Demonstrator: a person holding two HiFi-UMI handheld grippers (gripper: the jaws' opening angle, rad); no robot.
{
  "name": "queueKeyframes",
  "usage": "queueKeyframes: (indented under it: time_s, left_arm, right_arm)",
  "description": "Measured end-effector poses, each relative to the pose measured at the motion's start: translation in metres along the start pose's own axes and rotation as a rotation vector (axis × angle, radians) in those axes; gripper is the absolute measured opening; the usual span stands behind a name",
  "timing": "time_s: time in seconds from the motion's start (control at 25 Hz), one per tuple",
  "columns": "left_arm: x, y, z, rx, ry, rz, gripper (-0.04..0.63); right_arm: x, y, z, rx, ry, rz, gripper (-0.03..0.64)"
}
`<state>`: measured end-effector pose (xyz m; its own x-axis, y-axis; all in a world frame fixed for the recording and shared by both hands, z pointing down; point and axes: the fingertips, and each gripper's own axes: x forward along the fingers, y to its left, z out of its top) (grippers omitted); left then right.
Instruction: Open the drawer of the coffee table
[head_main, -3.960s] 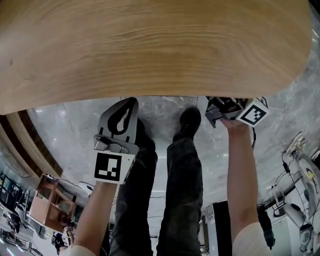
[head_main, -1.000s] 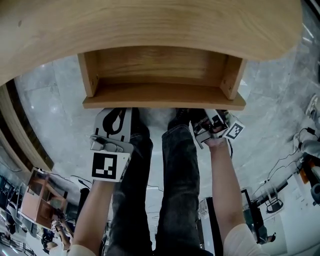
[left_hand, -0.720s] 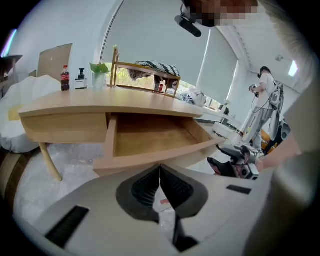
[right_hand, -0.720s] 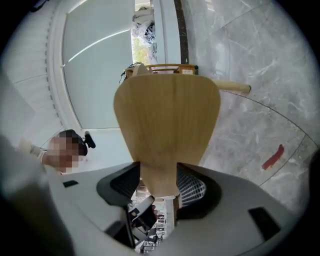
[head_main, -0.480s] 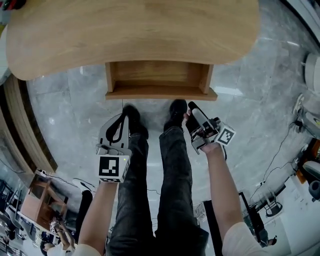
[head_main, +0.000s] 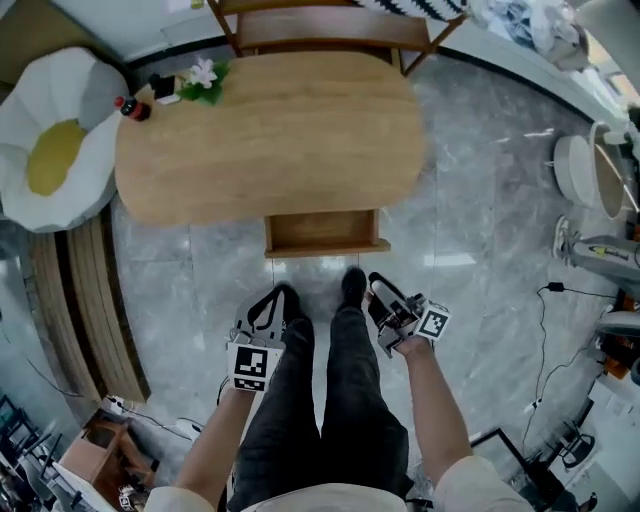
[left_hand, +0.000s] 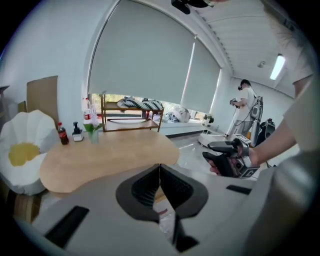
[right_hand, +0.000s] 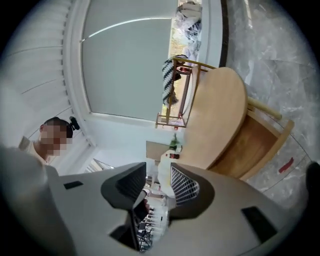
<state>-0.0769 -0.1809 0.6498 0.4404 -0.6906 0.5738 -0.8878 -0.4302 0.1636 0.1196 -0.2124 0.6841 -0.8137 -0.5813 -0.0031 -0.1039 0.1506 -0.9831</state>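
Note:
The oval wooden coffee table (head_main: 270, 135) stands on the marble floor, and its drawer (head_main: 325, 232) is pulled out toward me and looks empty. Both grippers hang well above the floor by my legs, clear of the drawer. My left gripper (head_main: 283, 292) is shut, its pads meeting with nothing between them (left_hand: 160, 167). My right gripper (head_main: 375, 285) has a gap between its jaws, which are closing on nothing (right_hand: 159, 172). The right gripper view shows the table (right_hand: 220, 115) and the open drawer (right_hand: 255, 145) from the side.
A white flower-shaped cushion (head_main: 55, 150) lies at the table's left end. A cola bottle (head_main: 130, 108) and a small plant (head_main: 205, 75) stand on the tabletop. A wooden rack (head_main: 330, 25) is behind it, slatted wood (head_main: 75, 310) at left, and equipment and cables (head_main: 600, 250) at right.
The drawer, shut at first, now stands pulled out. Both grippers have risen away from it as the view climbed, and the table looks much smaller. The right jaws have narrowed.

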Motion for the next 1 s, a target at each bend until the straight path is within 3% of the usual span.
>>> queueKeyframes:
  time_s: [0.16, 0.28, 0.52, 0.8, 1.0]
  left_arm:
    - [-0.060, -0.008, 0.069, 0.032, -0.037, -0.034, 0.020]
    - [-0.094, -0.004, 0.100, -0.009, -0.039, -0.040, 0.020]
    - [-0.151, -0.010, 0.153, -0.040, -0.082, -0.055, 0.020]
    - [-0.191, -0.051, 0.201, -0.015, -0.159, -0.024, 0.020]
    - [-0.214, -0.089, 0.200, -0.018, -0.178, 0.029, 0.020]
  right_arm:
    - [0.008, 0.098, 0.007, -0.051, -0.056, 0.022, 0.127]
    - [0.013, 0.162, 0.005, -0.073, -0.093, 0.064, 0.079]
    - [0.013, 0.259, -0.009, -0.149, -0.062, 0.118, 0.050]
    - [-0.024, 0.328, 0.010, -0.254, -0.026, 0.111, 0.018]
    - [-0.067, 0.348, 0.013, -0.432, 0.052, 0.027, 0.017]
